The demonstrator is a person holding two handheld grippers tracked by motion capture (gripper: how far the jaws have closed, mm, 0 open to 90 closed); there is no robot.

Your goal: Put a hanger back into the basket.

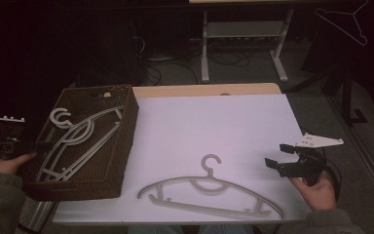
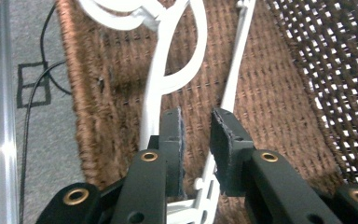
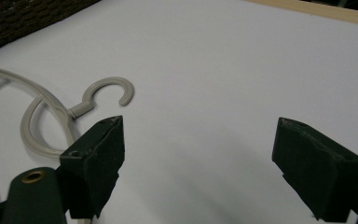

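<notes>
Nearest us on the bench [image 1: 214, 122], a grey hanger [image 1: 209, 192] lies flat along the front edge, hook pointing away, and our right gripper [image 1: 278, 156] hovers just beside its right end with jaws spread wide and nothing between them; in the right gripper view the hook [image 3: 107, 95] sits ahead and to the left of the open jaws. At the left, our left gripper [image 1: 31, 145] hangs over the near-left rim of the brown wicker basket [image 1: 126, 131], jaws drawn narrow with a small gap. In the left gripper view a hanger arm passes beneath that gap, but we cannot see the pads pressing on it, so we read it as let go. The basket holds two hangers [image 1: 78, 139], stacked and overlapping, hooks toward the far-left corner. We judge the step to be the changeover: one hanger just placed, the last one waiting. Next, we would lower the right jaws over a thin bar and close squarely so it cannot twist.
</notes>
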